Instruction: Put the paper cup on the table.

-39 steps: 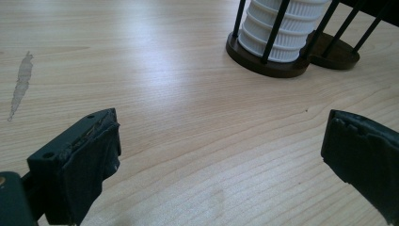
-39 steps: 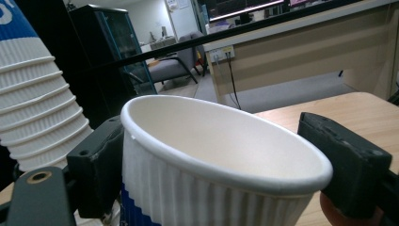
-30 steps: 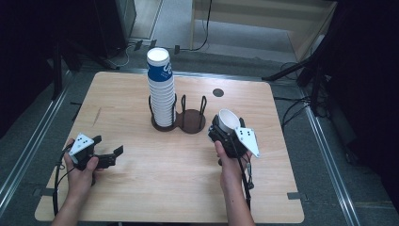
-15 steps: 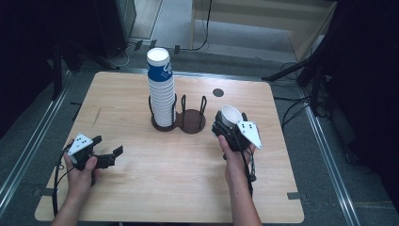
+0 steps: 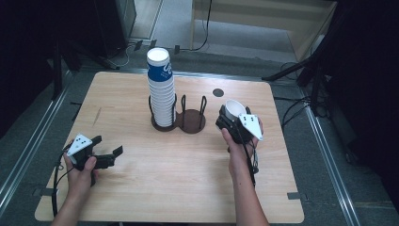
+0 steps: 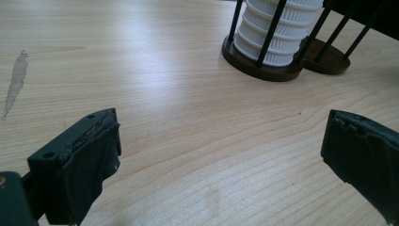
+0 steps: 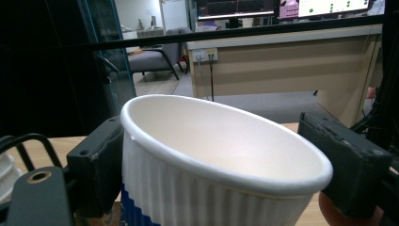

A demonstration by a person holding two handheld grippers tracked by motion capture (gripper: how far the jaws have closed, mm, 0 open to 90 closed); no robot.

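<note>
wooden table (image 5: 141, 117), grey floor (image 5: 188, 28), desk (image 7: 282, 61)

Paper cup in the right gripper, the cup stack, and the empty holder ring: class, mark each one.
paper cup (image 7: 188, 188), right gripper view, ribbed side wall.
cup stack (image 5: 161, 94), high view, mid column.
empty holder ring (image 5: 192, 122), high view, dark base.

Surface (image 5: 141, 188): light wood, rounded corners, visible grain. Dark round hole (image 5: 218, 92) near far edge, right of centre. Pale smear (image 6: 15, 82) on left part. Dark twin-ring holder (image 5: 181, 123) stands near centre. Left ring carries tall stack of ribbed white-and-blue paper cups (image 5: 161, 89), upright. Right ring (image 5: 192, 120): bare base showing.
</note>
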